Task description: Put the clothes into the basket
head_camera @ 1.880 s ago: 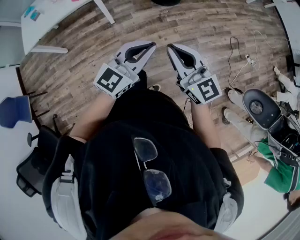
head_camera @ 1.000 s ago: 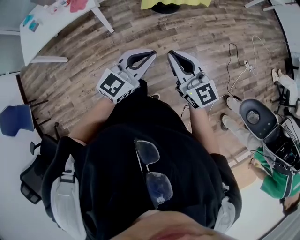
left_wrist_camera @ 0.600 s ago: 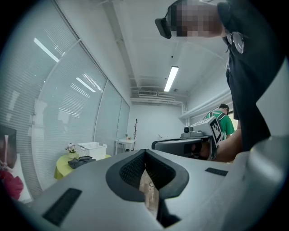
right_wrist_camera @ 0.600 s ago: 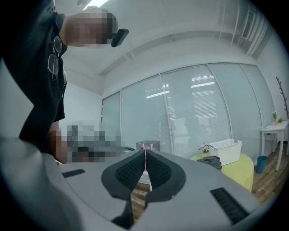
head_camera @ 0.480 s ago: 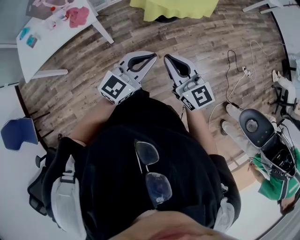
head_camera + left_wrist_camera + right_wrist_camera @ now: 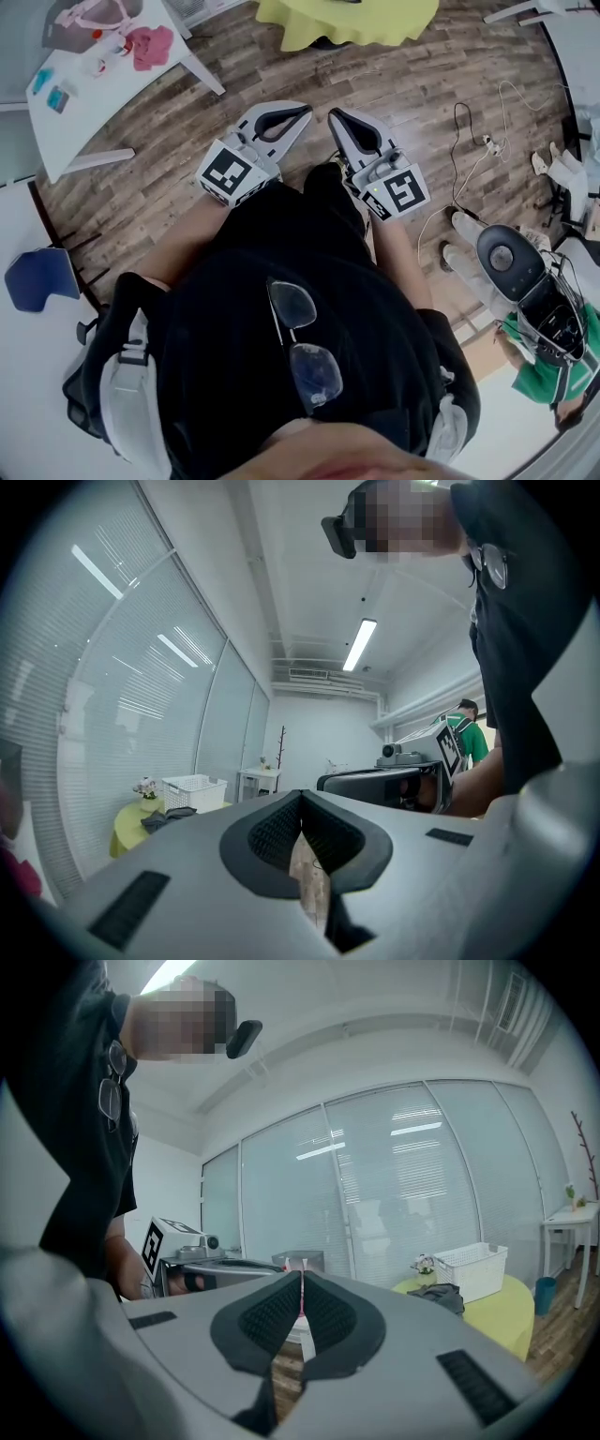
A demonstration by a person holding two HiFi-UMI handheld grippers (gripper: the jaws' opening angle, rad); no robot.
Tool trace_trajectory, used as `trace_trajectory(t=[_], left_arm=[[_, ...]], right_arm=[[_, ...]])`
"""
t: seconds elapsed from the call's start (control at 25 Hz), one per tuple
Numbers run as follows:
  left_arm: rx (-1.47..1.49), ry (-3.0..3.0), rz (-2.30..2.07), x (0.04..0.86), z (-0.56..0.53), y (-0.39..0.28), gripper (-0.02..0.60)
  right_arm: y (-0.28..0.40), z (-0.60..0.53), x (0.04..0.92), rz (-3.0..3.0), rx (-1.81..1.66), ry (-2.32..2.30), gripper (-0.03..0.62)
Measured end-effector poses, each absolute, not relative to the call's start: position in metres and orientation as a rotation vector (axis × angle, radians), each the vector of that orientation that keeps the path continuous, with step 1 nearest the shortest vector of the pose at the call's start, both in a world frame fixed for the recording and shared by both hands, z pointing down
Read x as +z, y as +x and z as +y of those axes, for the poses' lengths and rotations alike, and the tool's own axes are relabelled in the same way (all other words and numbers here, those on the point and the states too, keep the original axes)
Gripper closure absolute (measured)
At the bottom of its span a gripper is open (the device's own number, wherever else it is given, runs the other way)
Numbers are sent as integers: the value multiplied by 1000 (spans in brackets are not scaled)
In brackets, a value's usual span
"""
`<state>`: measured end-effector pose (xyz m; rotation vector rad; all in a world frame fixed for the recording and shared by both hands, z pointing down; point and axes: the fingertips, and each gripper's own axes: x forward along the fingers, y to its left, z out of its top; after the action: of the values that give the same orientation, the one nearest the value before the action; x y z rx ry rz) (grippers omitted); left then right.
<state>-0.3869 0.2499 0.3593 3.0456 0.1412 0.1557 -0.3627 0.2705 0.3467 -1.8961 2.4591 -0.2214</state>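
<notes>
A white basket [image 6: 194, 792] stands on a round yellow-green table [image 6: 127, 829], with a dark garment [image 6: 167, 819] lying beside it. The right gripper view shows the same basket [image 6: 472, 1269], garment [image 6: 436, 1297] and table [image 6: 502, 1324]. In the head view only the table's near edge [image 6: 347, 21] shows at the top. My left gripper [image 6: 305, 111] and right gripper [image 6: 333, 114] are held side by side over the wooden floor, well short of that table. Both are shut with nothing in them. The jaws meet tip to tip in the left gripper view [image 6: 301, 794] and in the right gripper view [image 6: 302, 1274].
A white table [image 6: 103, 89] at the upper left carries a pink cloth [image 6: 150, 45] and small items. A blue chair [image 6: 37, 277] stands at the left. Cables [image 6: 478, 131], a grey machine [image 6: 511, 258] and a person in green [image 6: 553, 361] are at the right.
Both grippers have moved forward together over the floor, still shut. The yellow-green table and the white table with the pink cloth have come further into the head view.
</notes>
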Motion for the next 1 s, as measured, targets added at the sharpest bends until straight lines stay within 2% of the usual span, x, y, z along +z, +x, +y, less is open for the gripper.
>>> trace_trajectory(t=[0.56,1.0], left_arm=[[152,3061,36,353,201,-268,572],[155,3058,-50,350,200,-168,571]], right_arm=[[-240,213,342,2541,-171,-1797,568],[-133,210,341,2575,-183,-1727,568]])
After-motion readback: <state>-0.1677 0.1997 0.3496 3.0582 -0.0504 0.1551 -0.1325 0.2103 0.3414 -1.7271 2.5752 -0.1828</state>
